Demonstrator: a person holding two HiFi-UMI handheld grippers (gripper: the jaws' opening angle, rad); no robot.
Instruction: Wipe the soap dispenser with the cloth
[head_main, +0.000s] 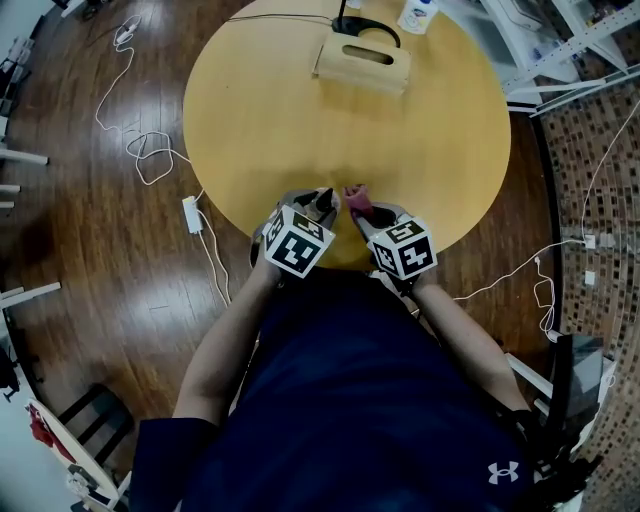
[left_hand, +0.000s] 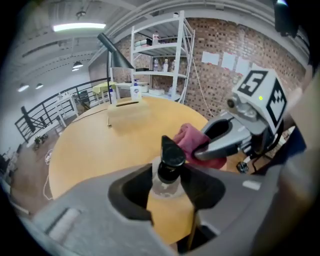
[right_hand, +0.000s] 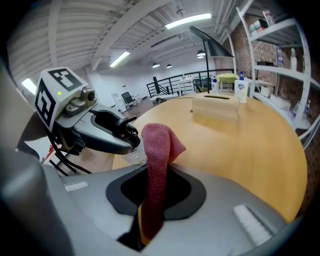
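My left gripper (head_main: 322, 204) is shut on the soap dispenser (left_hand: 169, 165), a clear bottle with a black pump head, held upright over the near edge of the round wooden table (head_main: 300, 130). My right gripper (head_main: 366, 214) is shut on a pink cloth (right_hand: 157, 160), whose folded end sticks up past the jaws. In the left gripper view the cloth (left_hand: 189, 140) sits just right of the pump head, close to it; whether they touch I cannot tell. The right gripper view shows the left gripper (right_hand: 117, 134) and the bottle (right_hand: 132, 152) just left of the cloth.
At the table's far side stand a pale wooden box (head_main: 363, 62), a black lamp base (head_main: 365, 28) and a white bottle (head_main: 417, 15). White cables (head_main: 150, 155) and a power adapter (head_main: 192, 213) lie on the dark wood floor. Metal shelving (left_hand: 160, 60) stands beyond.
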